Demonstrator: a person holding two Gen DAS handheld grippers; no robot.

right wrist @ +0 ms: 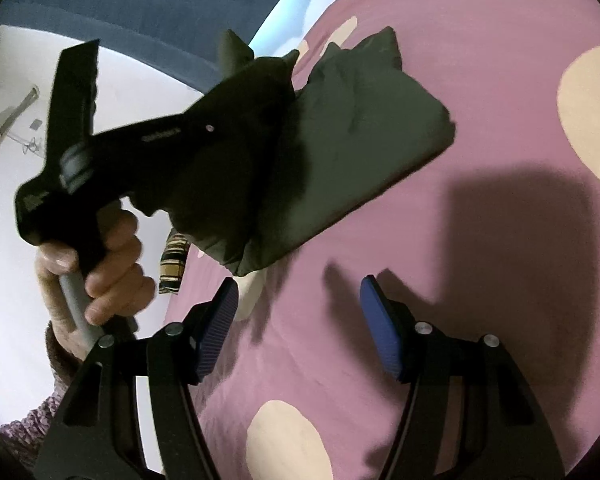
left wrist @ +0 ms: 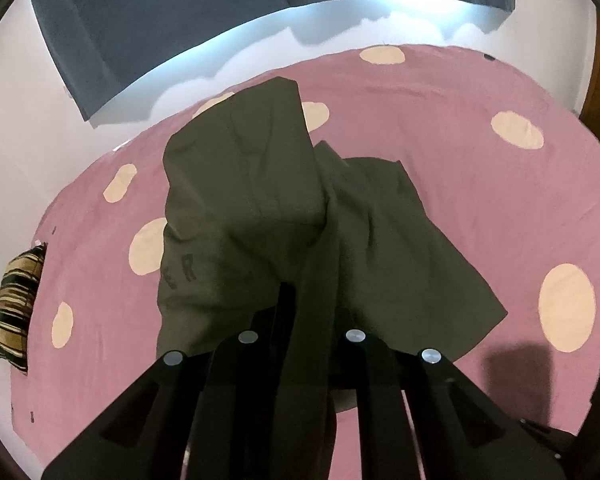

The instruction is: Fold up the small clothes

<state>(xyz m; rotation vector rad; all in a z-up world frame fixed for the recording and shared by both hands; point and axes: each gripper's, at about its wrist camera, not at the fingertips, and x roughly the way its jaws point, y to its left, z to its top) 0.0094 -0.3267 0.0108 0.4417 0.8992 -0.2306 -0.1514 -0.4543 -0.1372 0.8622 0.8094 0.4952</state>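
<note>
Pink bedsheet with cream dots (left wrist: 460, 200): left gripper (left wrist: 306, 300) pinches olive-green cotton garment (left wrist: 252, 184); right gripper (right wrist: 298, 328) fingers spread, empty.

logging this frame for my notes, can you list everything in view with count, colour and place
garment: one, olive green with dark lettering, bunched on the bedspread, one part lifted in the left claw
bedspread: one, pink with cream oval spots, covers the whole work surface
curtain: one, grey-blue, hanging behind the far edge of the bedspread
striped cushion: one, black and tan stripes, at the bedspread's left edge
left claw: one, black, shut on a fold of the garment
right claw: one, black with blue pads, open and empty above the bedspread
hand: one, gripping the left claw's handle, knitted sleeve below it
</note>
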